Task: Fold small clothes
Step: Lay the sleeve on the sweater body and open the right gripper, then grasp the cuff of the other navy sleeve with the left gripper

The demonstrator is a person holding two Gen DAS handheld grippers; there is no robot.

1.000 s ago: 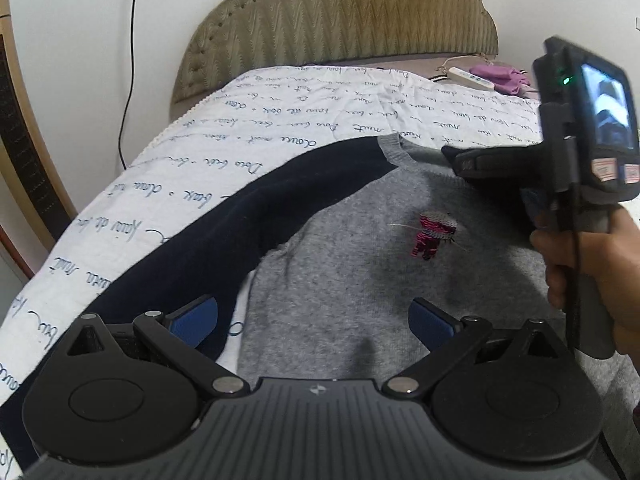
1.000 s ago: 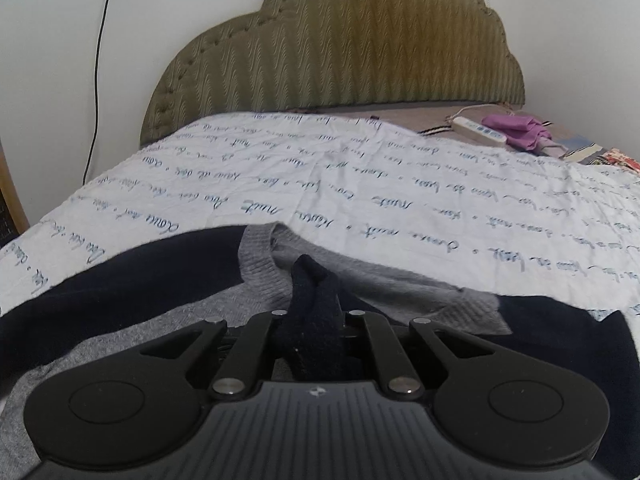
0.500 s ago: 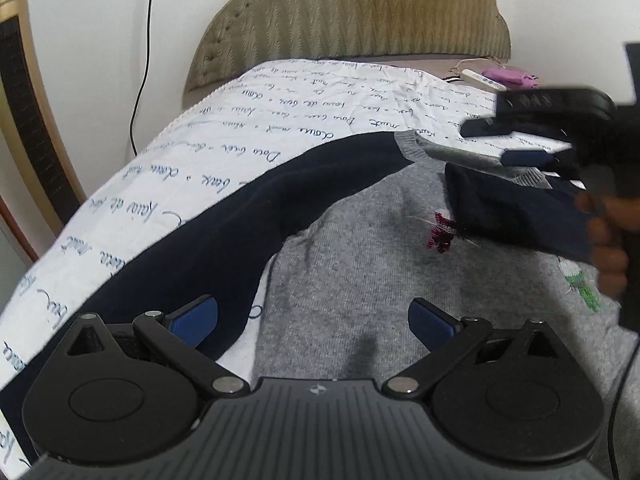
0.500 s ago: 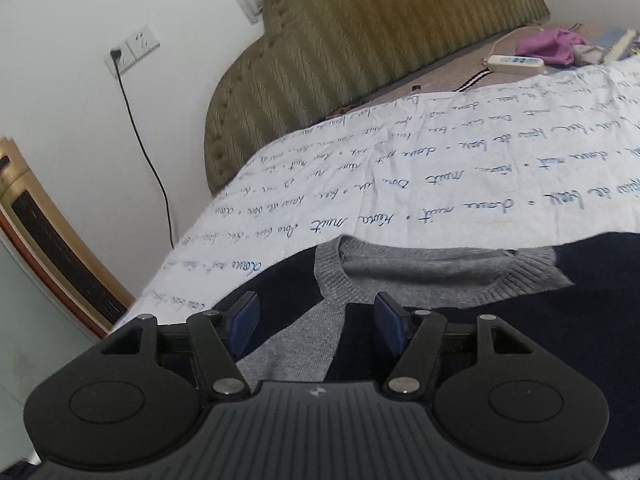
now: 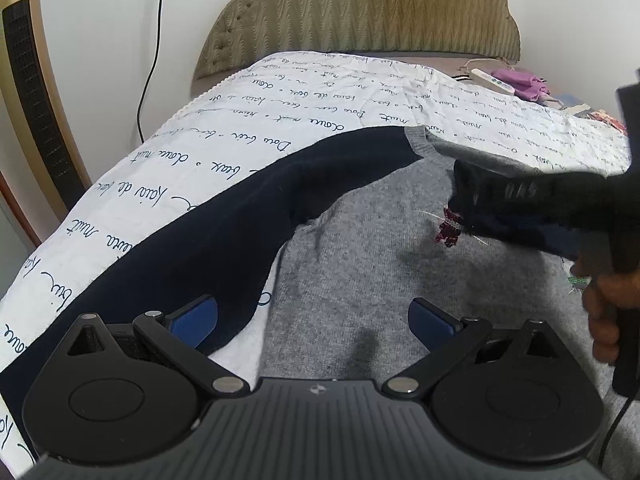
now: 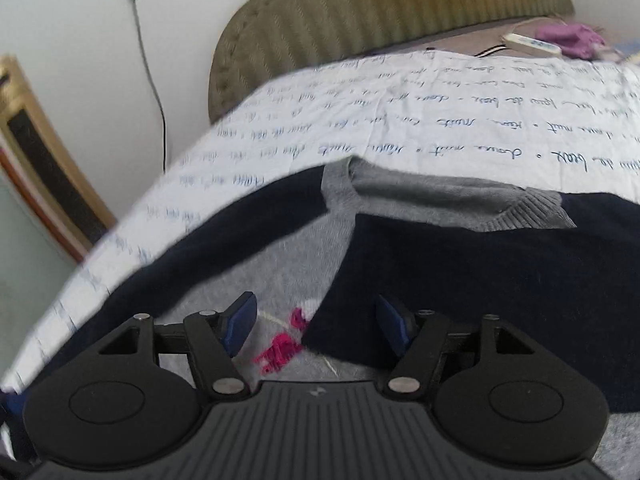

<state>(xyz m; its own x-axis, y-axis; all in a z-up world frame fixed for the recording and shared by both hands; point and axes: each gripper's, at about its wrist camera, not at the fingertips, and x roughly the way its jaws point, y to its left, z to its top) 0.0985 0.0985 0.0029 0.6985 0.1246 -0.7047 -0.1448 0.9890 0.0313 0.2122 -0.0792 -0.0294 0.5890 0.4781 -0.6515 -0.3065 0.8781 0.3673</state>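
Note:
A small grey sweater [image 5: 360,264] with navy sleeves lies flat on the bed. Its left navy sleeve [image 5: 192,240] stretches out over the quilt. Its right navy sleeve [image 6: 460,272] lies folded across the grey chest, next to a pink embroidered patch [image 6: 280,350]. My left gripper [image 5: 314,320] is open and empty above the sweater's lower body. My right gripper [image 6: 316,324] is open just above the folded sleeve's end and the patch; it also shows in the left wrist view [image 5: 540,196], over the chest.
The sweater lies on a white quilt with blue handwriting [image 5: 320,96]. An olive padded headboard [image 5: 360,12] stands behind. A white remote [image 5: 490,80] and a purple cloth [image 5: 520,84] lie at the back right. A gold tower fan [image 5: 32,92] stands at the left.
My right gripper carried the navy sleeve leftward across the chest, opened and let it go. It now sits lower over the folded sleeve. My left gripper stayed open, nearly still.

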